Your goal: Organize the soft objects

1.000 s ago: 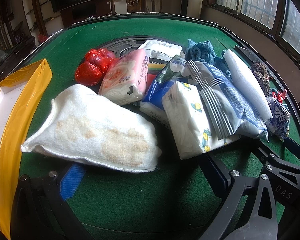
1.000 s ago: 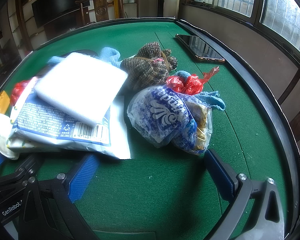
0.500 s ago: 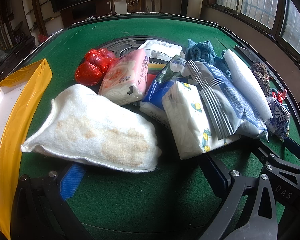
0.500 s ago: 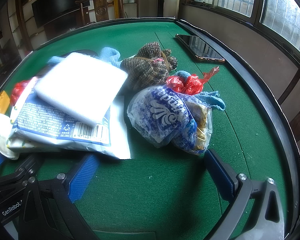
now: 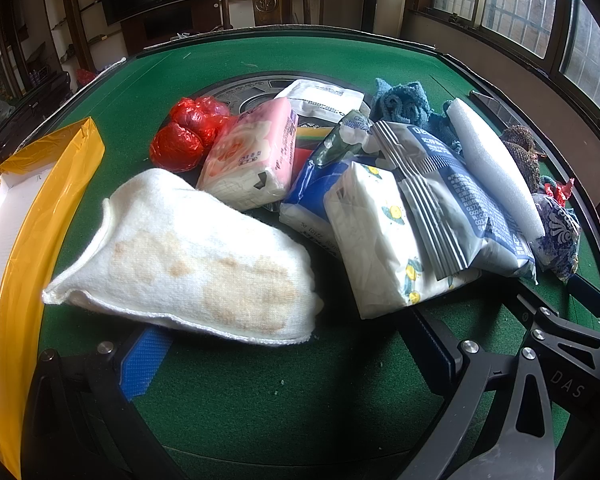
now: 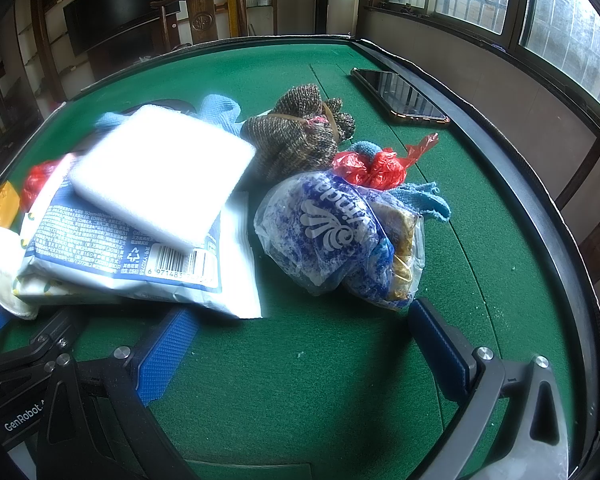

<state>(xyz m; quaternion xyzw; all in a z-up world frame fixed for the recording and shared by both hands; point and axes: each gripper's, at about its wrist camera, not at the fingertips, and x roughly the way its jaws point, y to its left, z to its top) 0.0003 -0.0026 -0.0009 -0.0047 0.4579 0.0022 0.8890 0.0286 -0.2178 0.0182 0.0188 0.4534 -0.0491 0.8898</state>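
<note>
Both grippers hover low over the green felt table (image 5: 260, 400), jaws spread wide and holding nothing. Nearest the left gripper (image 5: 288, 354) lies a stained white towel (image 5: 188, 256), with a yellow box (image 5: 48, 216) to its left. Beyond it sit a pink tissue pack (image 5: 252, 156) and a red plastic bag (image 5: 188, 132). Just past the right gripper (image 6: 300, 340) rests a blue-and-white printed bag (image 6: 324, 232); left of it a white foam pad (image 6: 160, 176) lies on a blue wipes pack (image 6: 112, 256); farther off, a brown knitted bundle (image 6: 296, 136) and a phone (image 6: 396, 94)
</note>
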